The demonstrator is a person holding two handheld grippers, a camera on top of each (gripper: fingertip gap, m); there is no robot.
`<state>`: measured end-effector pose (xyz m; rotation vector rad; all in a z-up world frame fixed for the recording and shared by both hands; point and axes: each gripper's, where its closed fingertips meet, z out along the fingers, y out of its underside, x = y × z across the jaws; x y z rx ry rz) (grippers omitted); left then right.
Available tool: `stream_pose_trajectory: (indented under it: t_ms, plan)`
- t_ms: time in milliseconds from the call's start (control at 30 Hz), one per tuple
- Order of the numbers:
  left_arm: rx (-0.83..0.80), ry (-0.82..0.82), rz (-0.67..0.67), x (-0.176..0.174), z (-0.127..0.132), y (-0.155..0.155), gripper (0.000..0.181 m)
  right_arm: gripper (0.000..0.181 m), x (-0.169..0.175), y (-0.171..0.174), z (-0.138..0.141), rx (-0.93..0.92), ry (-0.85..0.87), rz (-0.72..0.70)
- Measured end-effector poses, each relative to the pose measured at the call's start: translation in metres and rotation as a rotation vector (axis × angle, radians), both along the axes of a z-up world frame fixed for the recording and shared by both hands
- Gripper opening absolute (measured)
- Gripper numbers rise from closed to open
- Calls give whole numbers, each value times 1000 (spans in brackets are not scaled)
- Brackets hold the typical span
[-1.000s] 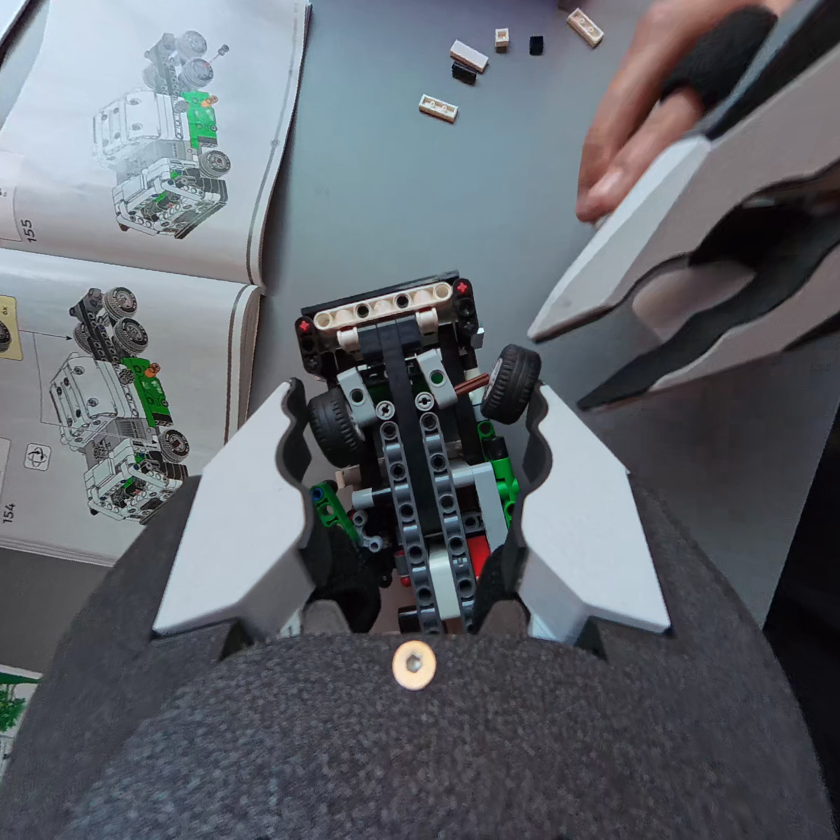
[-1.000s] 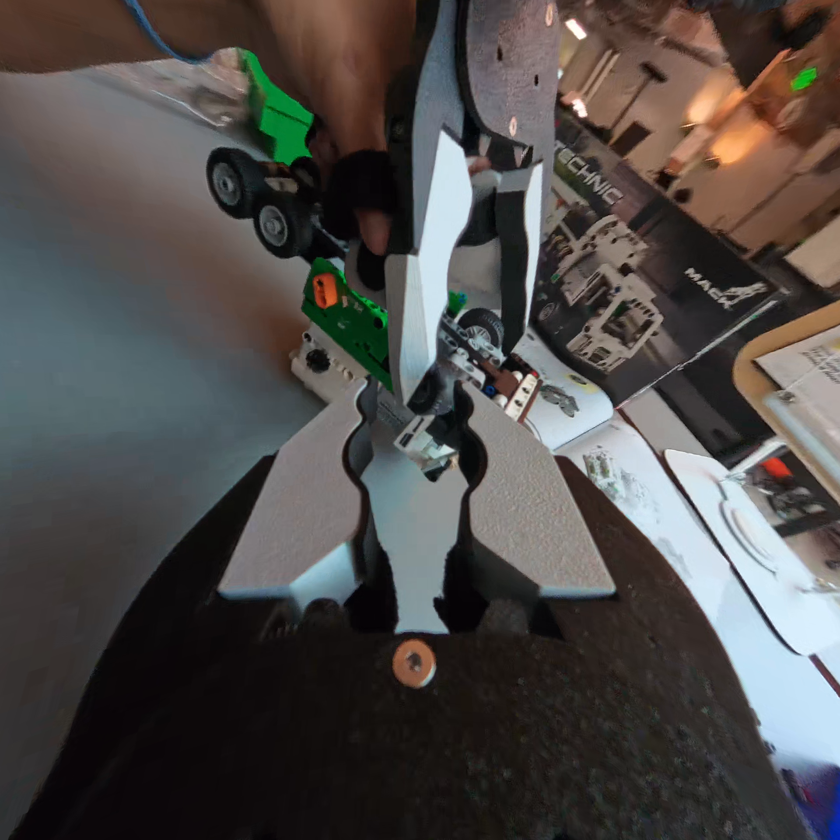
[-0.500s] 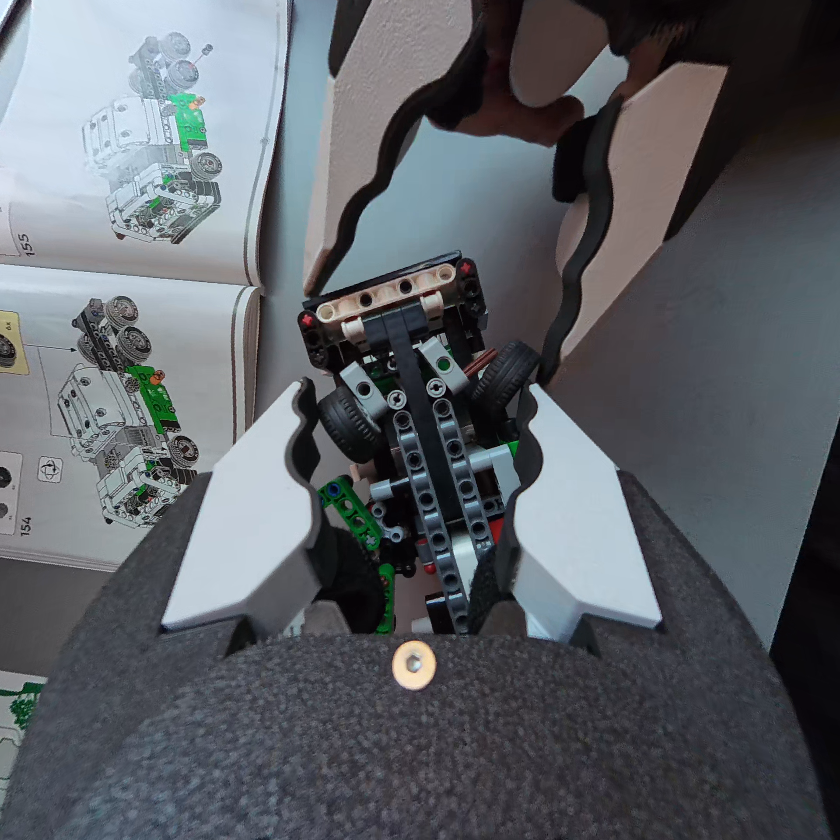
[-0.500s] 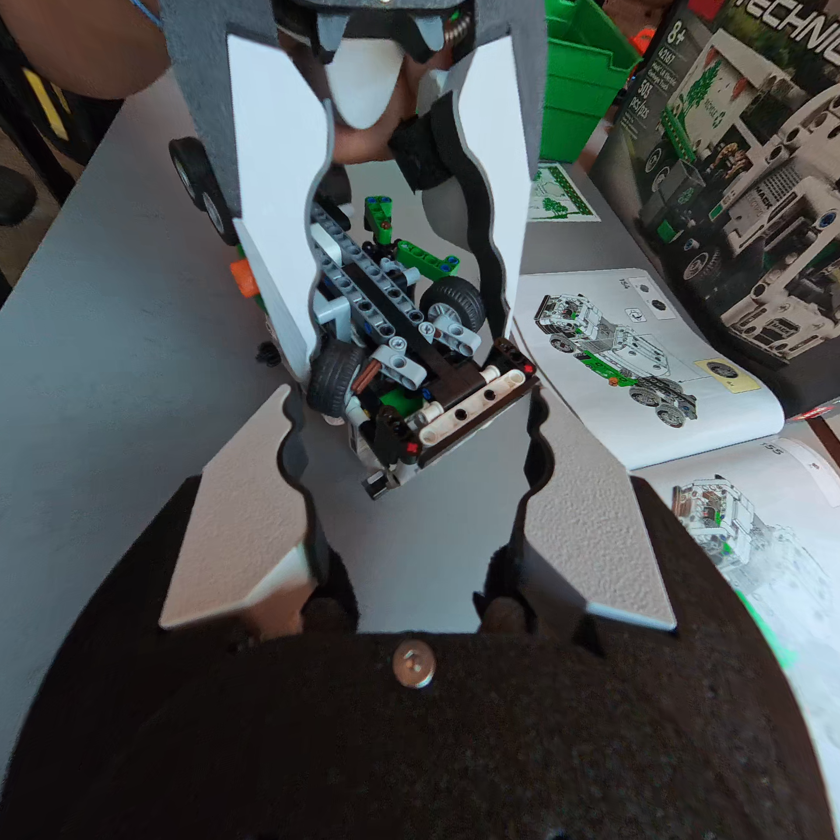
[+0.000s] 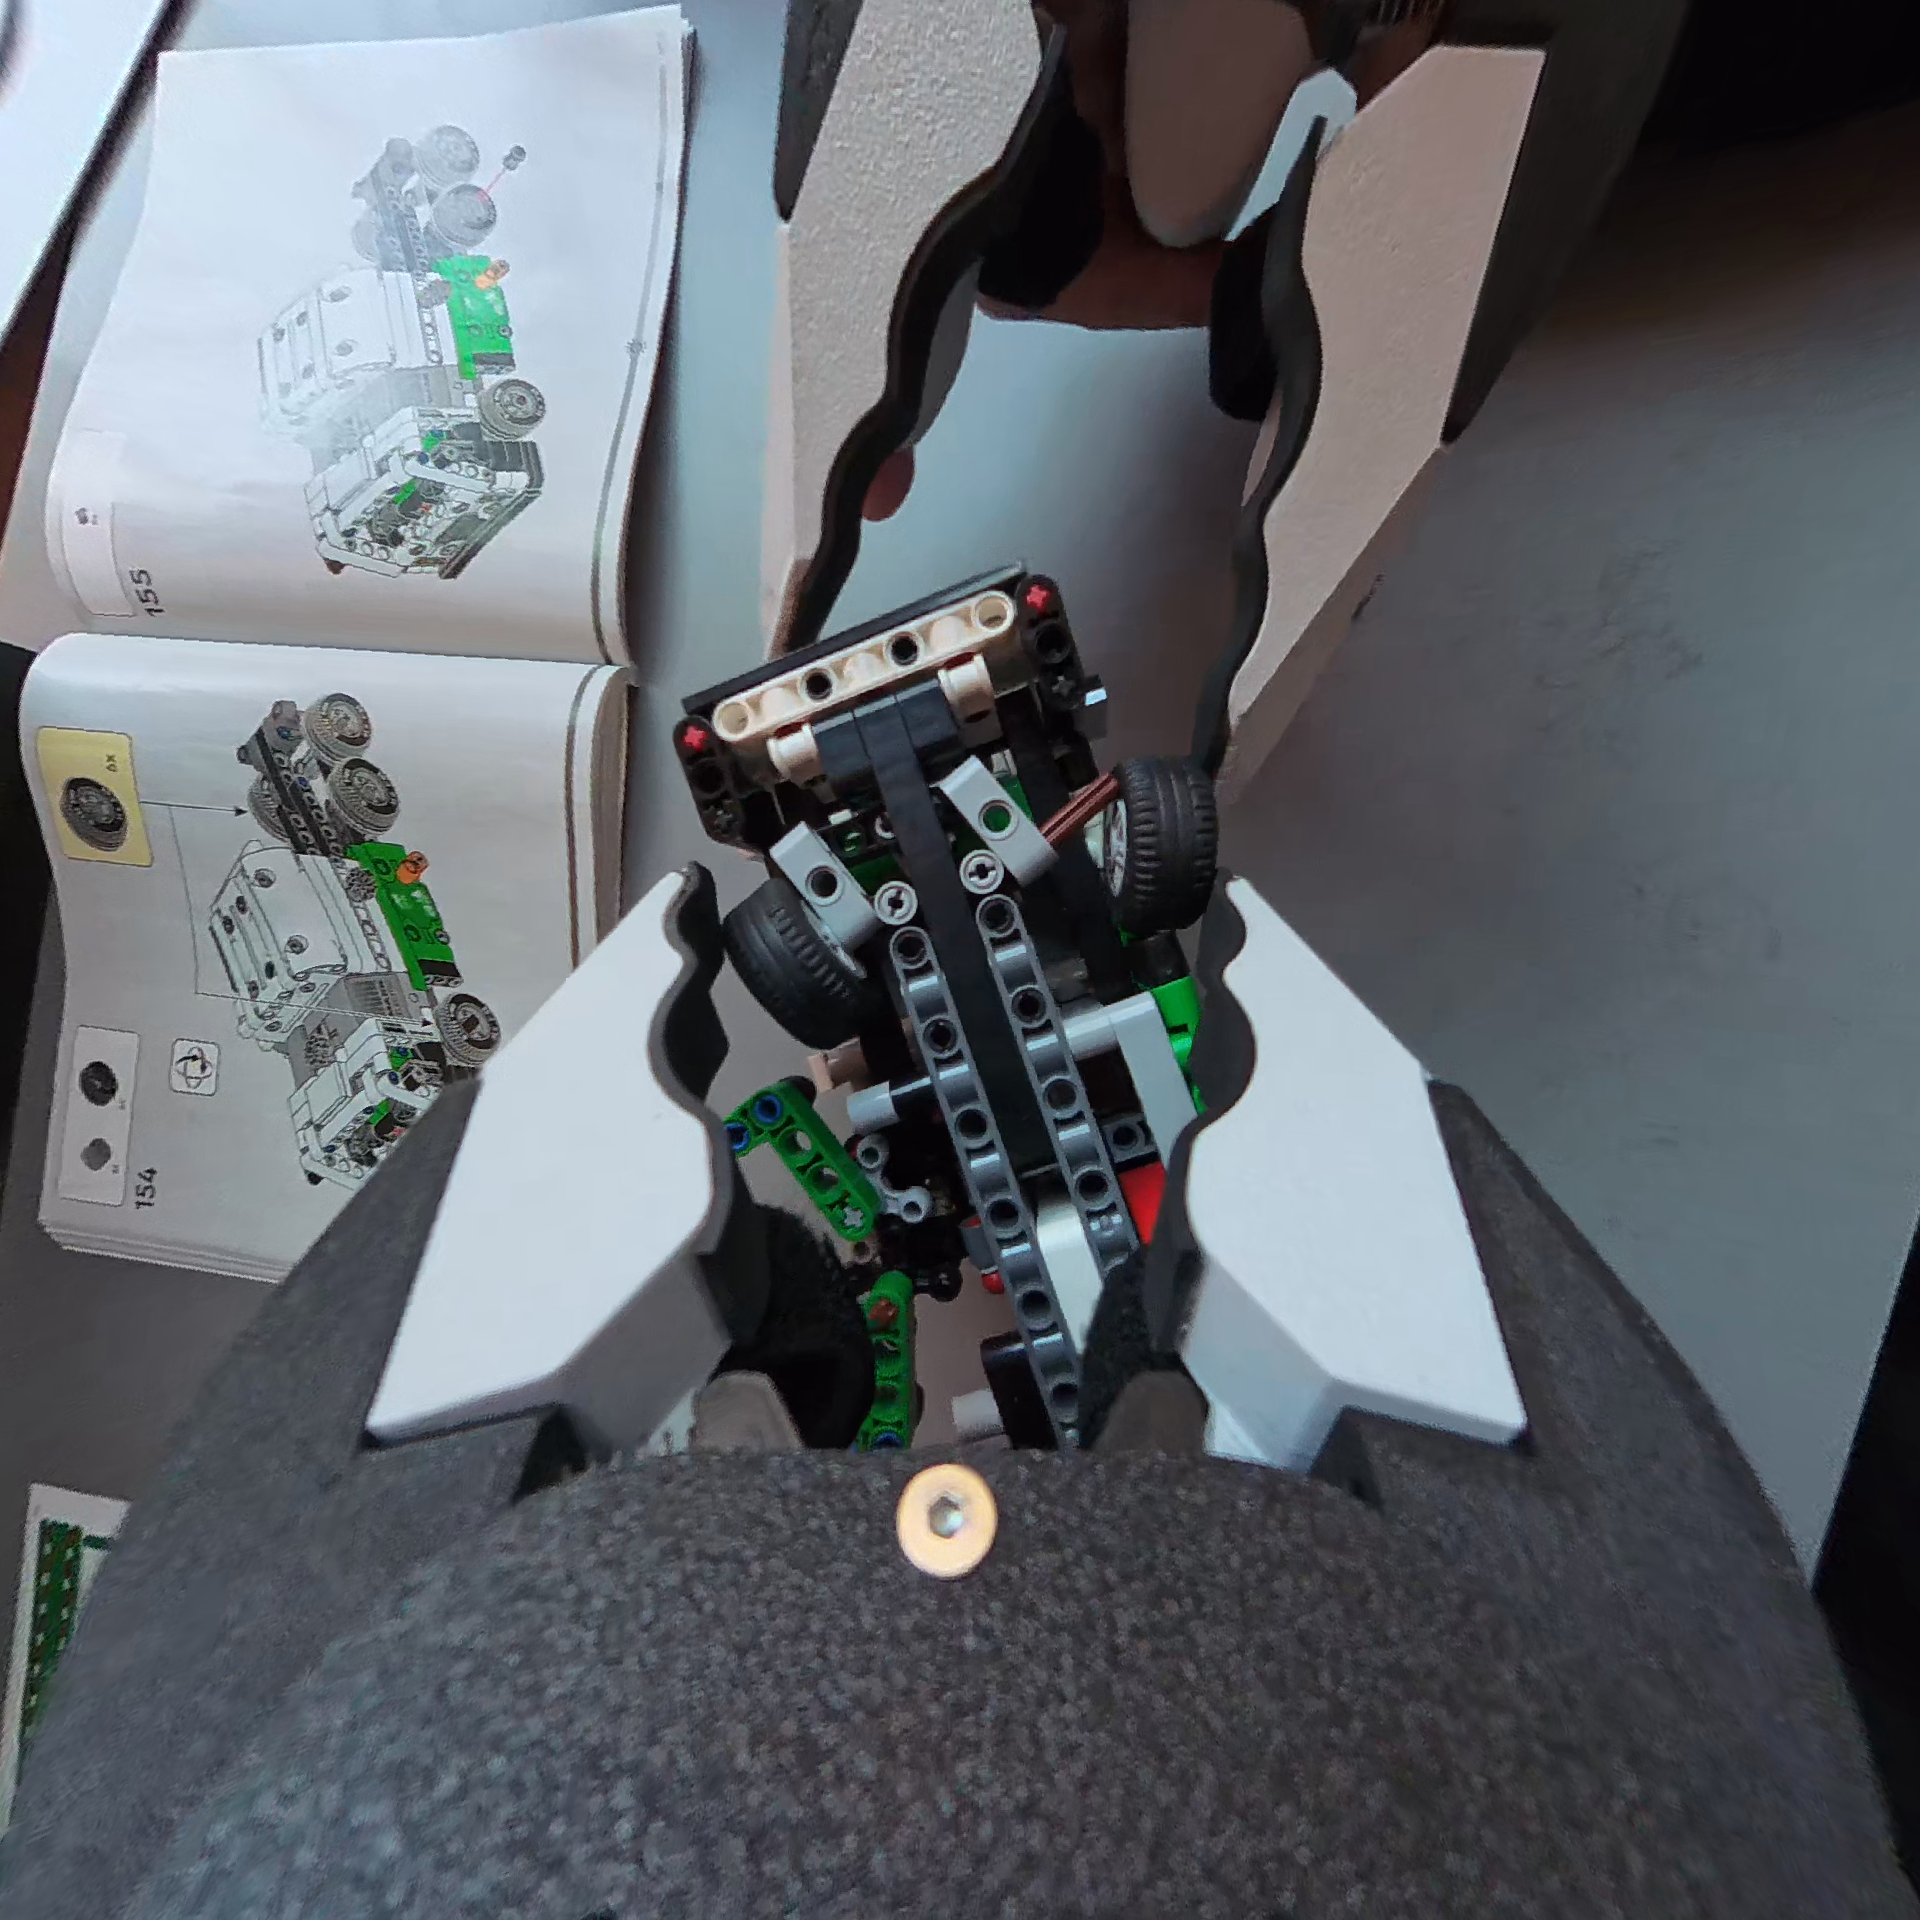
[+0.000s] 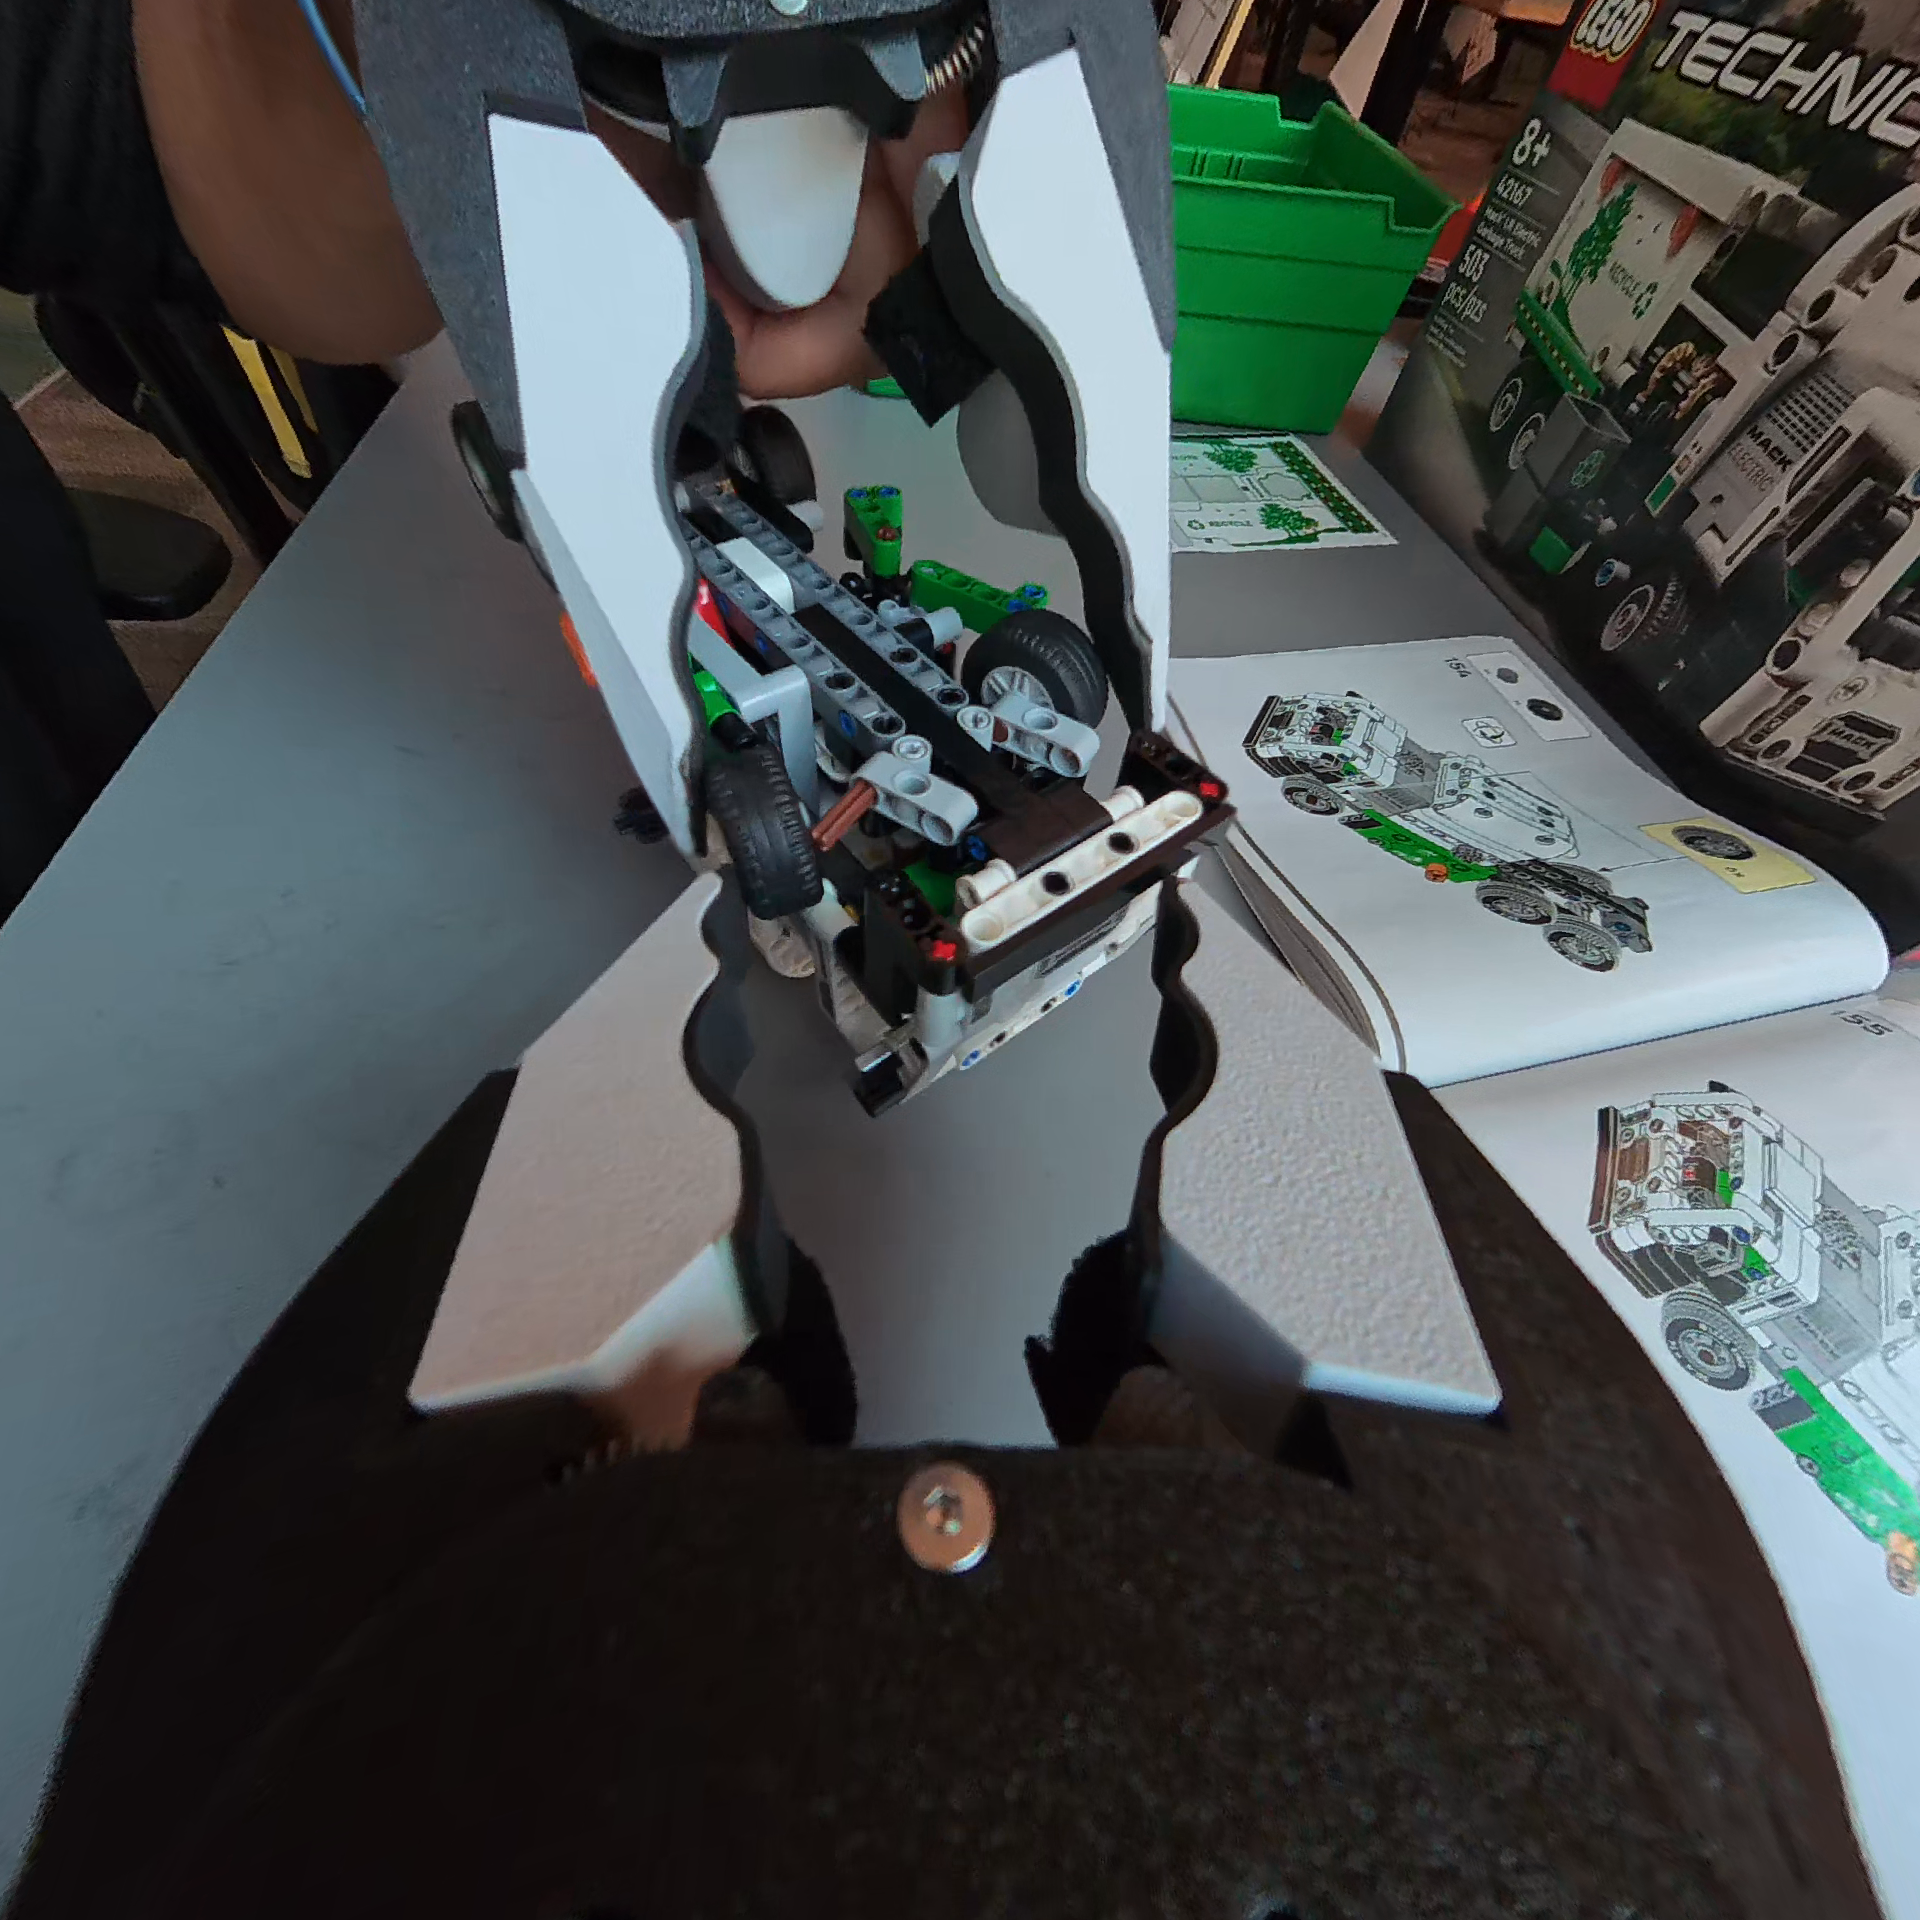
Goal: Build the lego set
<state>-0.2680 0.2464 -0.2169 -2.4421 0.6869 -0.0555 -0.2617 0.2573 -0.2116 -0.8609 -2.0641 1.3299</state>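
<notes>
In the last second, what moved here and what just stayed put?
The right gripper swung round from beside the truck to face its front end, jaws now wide open and empty around the bumper. The left gripper kept its hold on the upside-down truck, which tilted only slightly. The instruction booklet stayed open on the table.

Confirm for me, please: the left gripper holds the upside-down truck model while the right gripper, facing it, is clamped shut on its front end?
Not quite: the right gripper is open, its fingers spread either side of the front end without clamping it, as the right wrist view shows. The left gripper does hold the upside-down truck model.
</notes>
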Motion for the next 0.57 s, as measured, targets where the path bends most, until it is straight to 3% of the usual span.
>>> stream_pose_trajectory:
  t_ms: [33, 133, 233, 400, 567]
  plan:
    - [23, 13, 9, -2, 2, 1, 86, 74, -1, 1, 1, -2, 9, -9]
    - [148, 104, 34, -5, 12, 5, 79, 64, -2, 5, 5, -6, 53, -41]
    - [251, 169, 22, 5, 19, 3, 45, 62, -4, 5, 6, -25, 67, -60]
    - [284, 239, 18, 19, 17, -5, 14, 62, -5, 3, 6, -30, 64, -82]
    - [200, 166, 109, 17, 13, -13, 20, 62, -1, 0, 8, -36, 59, -90]
